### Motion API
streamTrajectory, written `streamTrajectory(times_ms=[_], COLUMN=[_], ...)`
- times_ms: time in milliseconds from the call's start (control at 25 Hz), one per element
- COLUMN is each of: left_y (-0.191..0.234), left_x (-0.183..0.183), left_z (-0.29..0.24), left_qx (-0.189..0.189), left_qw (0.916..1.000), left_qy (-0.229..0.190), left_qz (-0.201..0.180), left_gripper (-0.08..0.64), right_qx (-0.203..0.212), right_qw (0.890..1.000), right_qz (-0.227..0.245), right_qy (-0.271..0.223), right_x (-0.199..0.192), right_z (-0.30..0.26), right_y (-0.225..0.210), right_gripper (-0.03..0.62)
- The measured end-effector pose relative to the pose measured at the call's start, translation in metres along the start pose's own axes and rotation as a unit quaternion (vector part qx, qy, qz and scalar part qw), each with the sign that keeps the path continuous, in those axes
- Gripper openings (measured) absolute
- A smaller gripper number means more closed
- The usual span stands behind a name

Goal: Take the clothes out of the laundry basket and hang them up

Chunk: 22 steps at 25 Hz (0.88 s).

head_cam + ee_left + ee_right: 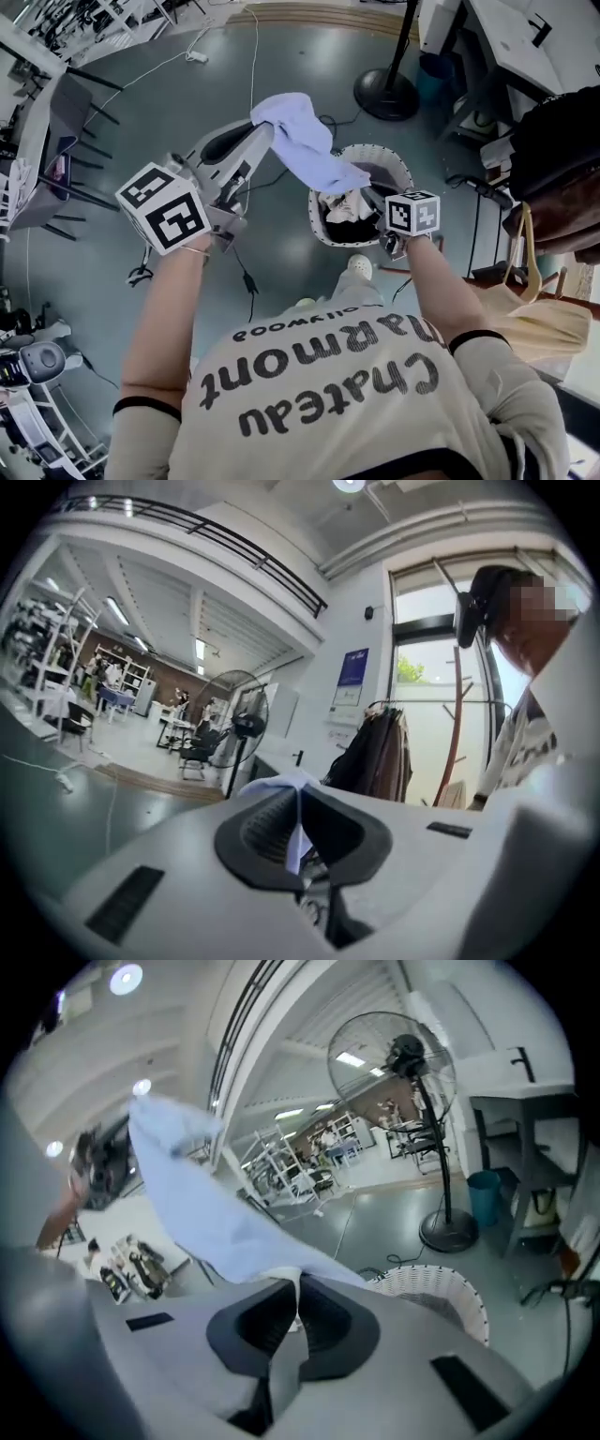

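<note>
**Pale blue cloth held up between both grippers**

The left gripper has its fingers pinching one edge of the cloth. The right gripper has its fingers pinching the opposite edge, just above the laundry basket rim. Bare floor lies beyond the fingers.

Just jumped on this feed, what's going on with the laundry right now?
A person is working with a gripper in each hand. The left gripper is shut on the upper end of a light blue garment. The right gripper is shut on its lower end, above the white laundry basket. The garment hangs stretched between them and is not hung up yet. Other laundry lies in the basket.
</note>
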<state>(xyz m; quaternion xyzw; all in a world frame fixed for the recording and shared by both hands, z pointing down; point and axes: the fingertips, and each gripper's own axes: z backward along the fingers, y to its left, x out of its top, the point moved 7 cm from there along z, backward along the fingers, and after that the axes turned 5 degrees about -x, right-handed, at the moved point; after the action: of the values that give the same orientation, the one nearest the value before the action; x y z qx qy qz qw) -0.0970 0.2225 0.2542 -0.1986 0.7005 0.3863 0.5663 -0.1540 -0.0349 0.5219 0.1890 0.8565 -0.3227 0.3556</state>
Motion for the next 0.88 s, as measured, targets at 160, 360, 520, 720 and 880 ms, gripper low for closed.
streamTrajectory(times_ms=[160,360,520,720,880], left_y=[0.049,0.092,0.084,-0.006,-0.041], left_x=[-0.092,-0.198,-0.212,-0.175,-0.171], left_z=[0.066,0.150,0.147,0.016,-0.040], left_qx=[0.063,0.161,0.144,-0.072,-0.113], left_qw=[0.9925,0.9635,0.9650,0.9828,0.9850], left_qy=[0.103,0.186,0.169,0.140,0.126], left_qz=[0.021,0.105,0.140,0.096,0.033], left_gripper=[0.172,0.337,0.337,0.337,0.211], right_qx=[-0.013,0.049,0.135,0.130,0.201], right_qw=[0.986,0.943,0.965,0.986,0.975], right_qz=[-0.116,-0.204,-0.067,0.003,0.082], right_qy=[-0.121,-0.257,-0.216,-0.102,-0.046], right_x=[0.013,0.062,0.102,0.087,0.066], right_z=[0.036,0.103,0.127,0.120,0.117], right_y=[0.020,0.043,0.095,0.147,0.189], right_gripper=[0.029,0.028,0.029,0.029,0.029])
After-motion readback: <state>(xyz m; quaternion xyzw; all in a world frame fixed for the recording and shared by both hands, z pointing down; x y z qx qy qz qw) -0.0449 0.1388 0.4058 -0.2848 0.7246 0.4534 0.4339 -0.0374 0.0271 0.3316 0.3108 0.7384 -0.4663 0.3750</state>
